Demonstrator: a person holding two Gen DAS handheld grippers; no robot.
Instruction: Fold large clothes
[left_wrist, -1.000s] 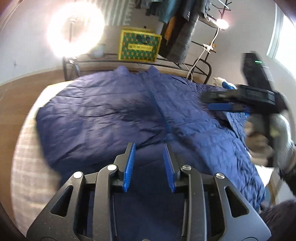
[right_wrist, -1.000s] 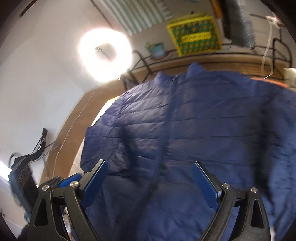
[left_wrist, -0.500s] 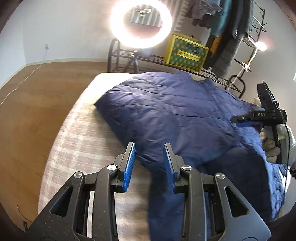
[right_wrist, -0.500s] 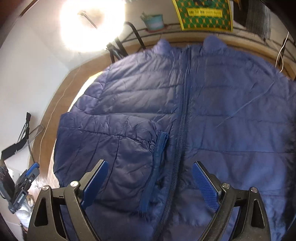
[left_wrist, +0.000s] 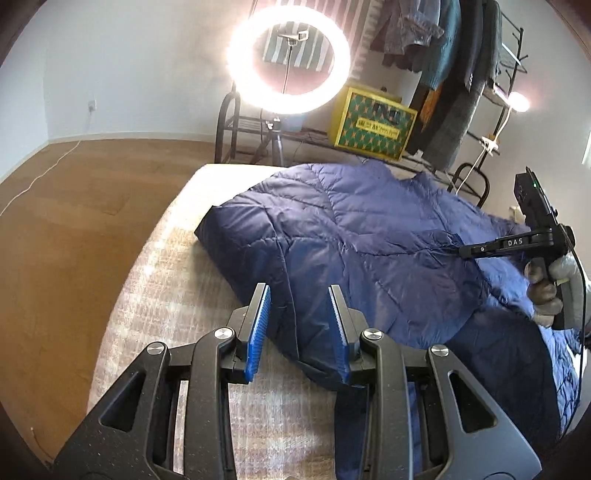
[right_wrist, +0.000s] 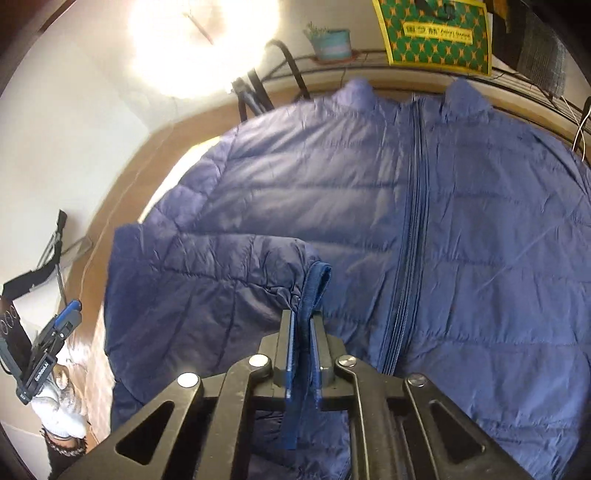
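Observation:
A navy quilted jacket (left_wrist: 369, 236) lies spread front up on the bed, zip (right_wrist: 413, 206) closed and collar at the far end. Its left sleeve (right_wrist: 207, 273) is folded in across the chest. My right gripper (right_wrist: 301, 321) is shut on the sleeve's ribbed cuff (right_wrist: 318, 278), jaws just closing, with the pads pressing the cuff between them. In the left wrist view the right gripper (left_wrist: 461, 252) pinches fabric at mid-jacket. My left gripper (left_wrist: 299, 291) hovers open above the jacket's near side edge, its fingers apart and gripping nothing. From the right wrist view the left gripper (right_wrist: 70, 308) shows at far left.
The jacket rests on a beige woven bed cover (left_wrist: 166, 277), with wooden floor to the left. Behind the bed stand a lit ring light (left_wrist: 288, 61), a yellow patterned box (left_wrist: 373, 123) on a low metal shelf and a clothes rack (left_wrist: 461, 74). A gloved hand (left_wrist: 554, 280) holds the right gripper.
The right gripper's jaws went from wide open to shut on the sleeve cuff. The left gripper swung from over the jacket's middle to its left side edge, then stayed put.

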